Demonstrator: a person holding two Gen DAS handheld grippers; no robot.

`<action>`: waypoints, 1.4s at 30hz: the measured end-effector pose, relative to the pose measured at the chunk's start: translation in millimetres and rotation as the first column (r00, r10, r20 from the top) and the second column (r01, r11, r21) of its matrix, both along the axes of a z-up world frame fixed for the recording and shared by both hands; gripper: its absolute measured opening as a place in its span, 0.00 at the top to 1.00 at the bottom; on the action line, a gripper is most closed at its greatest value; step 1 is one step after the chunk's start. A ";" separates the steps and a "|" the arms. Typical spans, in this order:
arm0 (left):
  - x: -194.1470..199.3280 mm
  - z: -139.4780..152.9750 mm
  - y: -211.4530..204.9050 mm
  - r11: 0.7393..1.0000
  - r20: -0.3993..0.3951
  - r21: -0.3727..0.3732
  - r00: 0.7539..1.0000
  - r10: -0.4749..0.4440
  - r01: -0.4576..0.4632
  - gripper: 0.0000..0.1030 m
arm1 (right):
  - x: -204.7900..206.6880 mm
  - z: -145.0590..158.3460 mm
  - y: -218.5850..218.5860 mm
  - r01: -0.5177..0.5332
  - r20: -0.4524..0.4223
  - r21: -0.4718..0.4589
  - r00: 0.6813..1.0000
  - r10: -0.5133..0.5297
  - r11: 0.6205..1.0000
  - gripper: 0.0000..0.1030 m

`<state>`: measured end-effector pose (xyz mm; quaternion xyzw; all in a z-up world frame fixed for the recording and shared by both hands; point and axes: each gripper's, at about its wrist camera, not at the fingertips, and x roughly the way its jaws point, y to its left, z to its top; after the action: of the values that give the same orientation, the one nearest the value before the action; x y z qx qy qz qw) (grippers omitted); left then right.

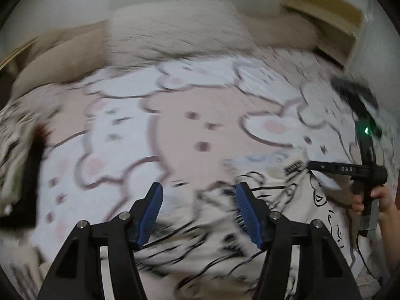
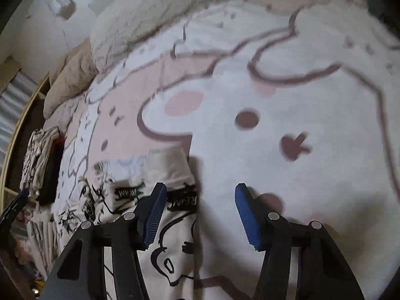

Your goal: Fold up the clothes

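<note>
Both spread wide: left claw (image 1: 198,191) and right claw (image 2: 200,192) above printed shirt (image 2: 175,237) on bed (image 2: 300,100).

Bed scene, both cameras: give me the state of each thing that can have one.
Left gripper: jaws open, empty.
Right gripper: jaws open, empty.
Printed shirt: lying on the blanket, crumpled, not folded.
Clothes pile: stacked at the bed edge.
Hand: gripping the right gripper's handle.
</note>
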<state>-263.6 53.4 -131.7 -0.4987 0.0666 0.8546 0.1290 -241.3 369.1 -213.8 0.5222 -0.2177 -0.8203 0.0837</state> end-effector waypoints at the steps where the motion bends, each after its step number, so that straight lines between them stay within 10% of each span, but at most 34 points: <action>1: -5.3 -4.3 17.4 0.999 0.008 -0.006 0.999 -0.032 0.032 0.41 | -1.1 -3.5 -1.5 -0.007 0.007 -0.005 1.000 0.007 1.000 0.44; 5: -24.1 -36.2 67.6 0.991 0.067 -0.060 0.991 -0.112 0.116 0.43 | 1.2 -1.6 0.6 -0.015 -0.019 -0.042 1.000 0.014 0.999 0.44; 7: -29.8 -59.6 75.2 0.985 0.099 -0.120 0.989 -0.109 0.121 0.74 | 2.7 0.9 -2.2 -0.038 -0.039 -0.044 0.999 0.036 0.998 0.74; 13: -30.7 -59.0 32.8 0.988 0.018 -0.154 1.000 0.004 -0.001 0.74 | 13.6 24.7 -34.3 -0.175 -0.140 0.033 0.974 0.178 0.984 0.81; 17: -27.7 -47.7 -1.3 0.997 -0.014 -0.052 0.999 0.052 -0.052 0.74 | 17.4 34.0 -33.7 -0.125 -0.178 0.066 0.975 0.135 0.990 0.81; 19: -24.0 -38.6 -8.9 0.998 -0.054 -0.007 0.996 0.064 -0.065 0.74 | 12.8 23.7 -17.3 -0.057 -0.133 0.008 0.989 0.058 0.998 0.69; 21: -21.6 -30.0 -15.0 0.996 -0.077 0.050 0.994 0.082 -0.078 0.74 | 9.7 13.6 -2.1 0.004 -0.095 -0.045 0.995 -0.009 0.999 0.21; 25: -14.3 -20.4 -23.6 0.986 -0.067 0.140 0.993 0.101 -0.091 0.74 | 4.2 10.8 -3.2 -0.020 -0.117 -0.009 0.993 0.019 1.000 0.20; 26: -10.7 -19.2 -23.6 0.985 -0.063 0.152 0.993 0.097 -0.087 0.74 | 0.8 8.7 -6.3 -0.033 -0.112 0.004 0.993 0.033 0.999 0.24; 28: 0.9 -17.8 -23.9 0.982 -0.051 0.172 0.995 0.087 -0.077 0.74 | -9.2 -2.6 -19.2 -0.098 -0.067 -0.021 0.993 0.097 0.995 0.71; 29: 5.7 -17.2 -26.2 0.980 -0.045 0.183 0.995 0.084 -0.074 0.74 | -10.7 -4.9 -28.0 -0.131 -0.055 -0.016 0.990 0.130 0.991 0.79; 35: 48.1 -13.6 -53.6 0.952 0.010 0.280 0.992 0.128 -0.125 0.74 | 38.5 43.0 -112.1 -0.386 -0.262 0.252 0.855 0.447 0.887 0.89; 40: 77.5 -27.9 -72.9 0.926 0.066 0.323 0.981 0.185 -0.196 0.74 | 81.0 20.6 -190.6 -0.610 -0.160 0.348 0.709 0.687 0.711 0.89; 42: 86.2 -35.2 -77.2 0.919 0.079 0.331 0.977 0.200 -0.215 0.74 | 90.2 13.1 -196.7 -0.612 -0.139 0.355 0.713 0.688 0.706 0.87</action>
<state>-177.4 -23.8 -166.9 -0.4920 -0.1369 0.8509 0.1230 -151.1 172.5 -200.6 0.4589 0.1150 -0.8201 0.3219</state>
